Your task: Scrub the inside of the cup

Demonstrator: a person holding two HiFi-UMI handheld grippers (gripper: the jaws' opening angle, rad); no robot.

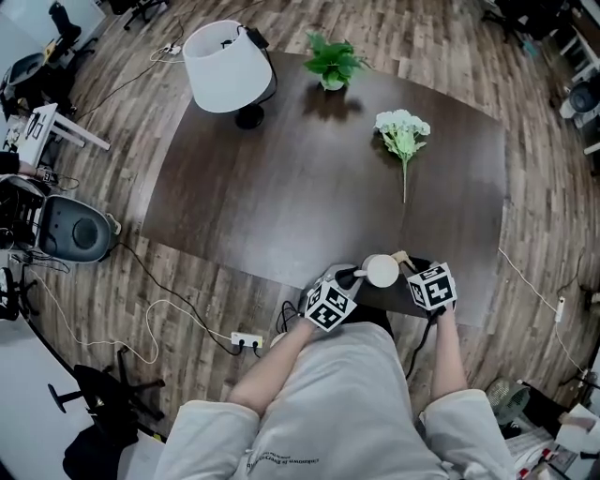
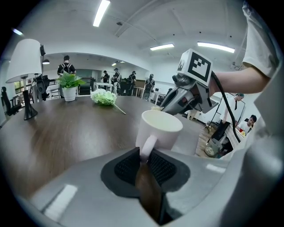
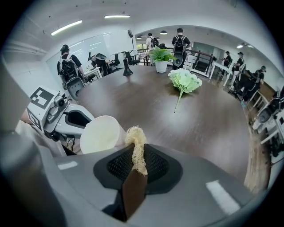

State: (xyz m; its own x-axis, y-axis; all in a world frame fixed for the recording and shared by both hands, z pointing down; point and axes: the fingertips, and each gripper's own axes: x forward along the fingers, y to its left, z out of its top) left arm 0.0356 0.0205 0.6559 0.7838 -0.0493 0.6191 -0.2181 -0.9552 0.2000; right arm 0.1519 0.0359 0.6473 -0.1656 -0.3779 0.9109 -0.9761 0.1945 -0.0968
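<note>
Left gripper (image 2: 144, 164) clamped on cup (image 2: 160, 128) handle, cup at near edge of table (image 1: 309, 187). Right gripper (image 3: 136, 162) pinching loofah scrubber (image 3: 136, 141) just beside rim, not inside yet, so scrubbing itself looks all still to do.

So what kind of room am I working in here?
Most likely an open-plan office or lab: a large dark table, an office chair on the wood floor, ceiling strip lights, and people standing in the background.

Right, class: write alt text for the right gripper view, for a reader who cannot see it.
The right gripper clamps a pale fibrous scrubber beside a white cup. Behind them, a dark wooden table bears a white flower bunch.
</note>
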